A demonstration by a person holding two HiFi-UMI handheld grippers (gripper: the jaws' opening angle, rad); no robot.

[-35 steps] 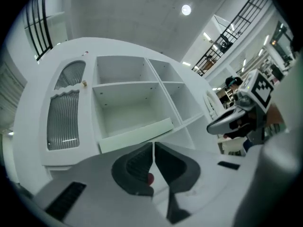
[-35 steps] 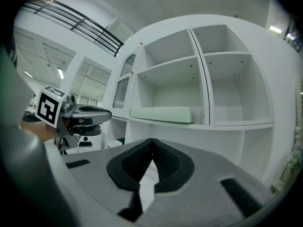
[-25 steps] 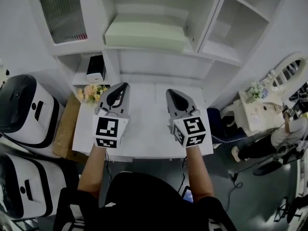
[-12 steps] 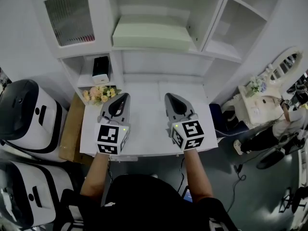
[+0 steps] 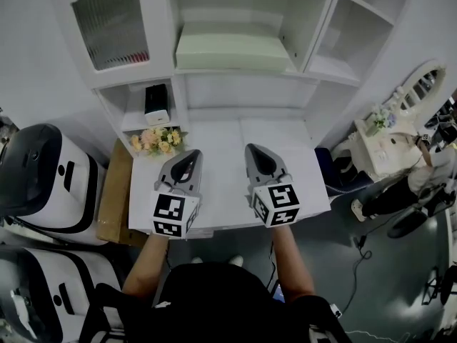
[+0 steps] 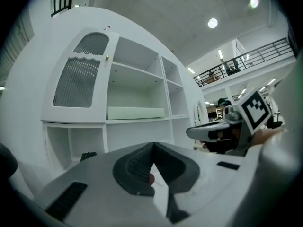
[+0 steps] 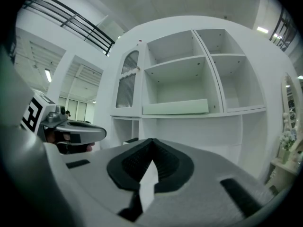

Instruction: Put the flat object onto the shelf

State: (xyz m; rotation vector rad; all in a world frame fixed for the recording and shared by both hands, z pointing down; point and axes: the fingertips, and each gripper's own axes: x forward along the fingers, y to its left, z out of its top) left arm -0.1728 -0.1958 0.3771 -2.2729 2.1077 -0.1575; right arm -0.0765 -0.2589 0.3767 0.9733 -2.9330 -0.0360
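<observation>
- Grippers: the left gripper [image 5: 190, 156] and right gripper [image 5: 256, 152] hovered side by side over the near half of the white table [image 5: 235, 128], tips aimed at the far cabinet.
- Jaw state: both pairs of jaws stood pressed together. Neither gripper view showed anything between them, so neither tool carried a load.
- Task item: the flat pale-green object [image 5: 230, 51] lay on the middle shelf [image 5: 214, 72] of the cabinet's centre bay. Its long side ran along the shelf's front edge, well apart from both grippers.
- Judgement: the object sat level and looked fully supported, with no visible overhang. Placement appeared done, with nothing left to carry.
- Reason for pose: 2 closed, empty tools held low over the table, clear of the cabinet, read as a rest posture. From there neither could nudge the object.
- Surroundings: flowers [image 5: 158, 140] sat at the table's far-left corner, and a small black-and-white box [image 5: 156, 104] sat in the low left cubby. Neither obstructed the shelf.
</observation>
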